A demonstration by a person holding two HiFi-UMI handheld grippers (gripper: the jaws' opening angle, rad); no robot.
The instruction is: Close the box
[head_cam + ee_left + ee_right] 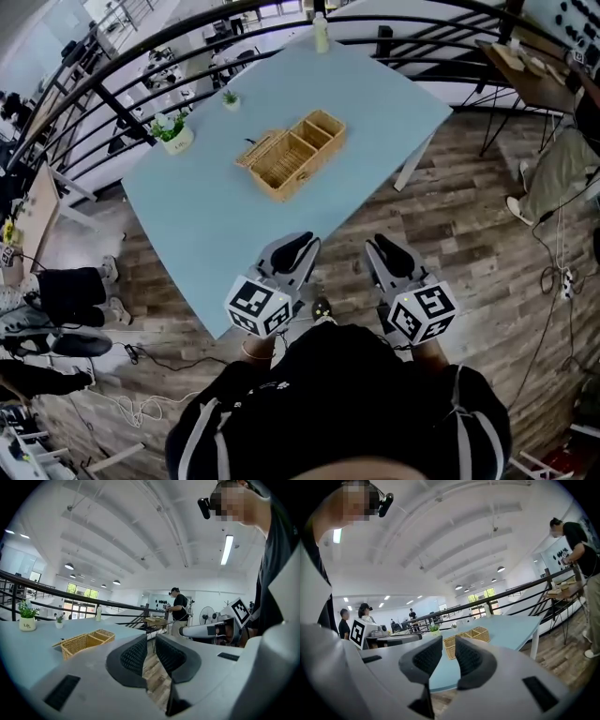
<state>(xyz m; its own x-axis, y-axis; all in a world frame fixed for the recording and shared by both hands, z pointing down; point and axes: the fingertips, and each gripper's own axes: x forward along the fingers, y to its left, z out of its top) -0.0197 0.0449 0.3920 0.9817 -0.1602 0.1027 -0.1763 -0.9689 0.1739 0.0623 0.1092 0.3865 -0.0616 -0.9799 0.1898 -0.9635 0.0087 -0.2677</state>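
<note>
Nearest the head camera, the left gripper, grey with black ribbed pads and a marker cube, is released: its jaws stand a slim gap apart with nothing between them, only floorboards showing through. Beside it and apart from it, the matching right gripper is also released and empty, its jaws slightly parted. Both point roughly level toward the near corner of the pale blue rectangular table, the right one over the brown wood-plank floor. Well beyond them, near the table's middle, sits the rectangular woven wicker box, untouched, its lid tilted up along the left side and its compartments exposed. Farther left stands a green plant in a white pot, then a smaller potted plant, and a pale bottle at the far edge before the black railing.
</note>
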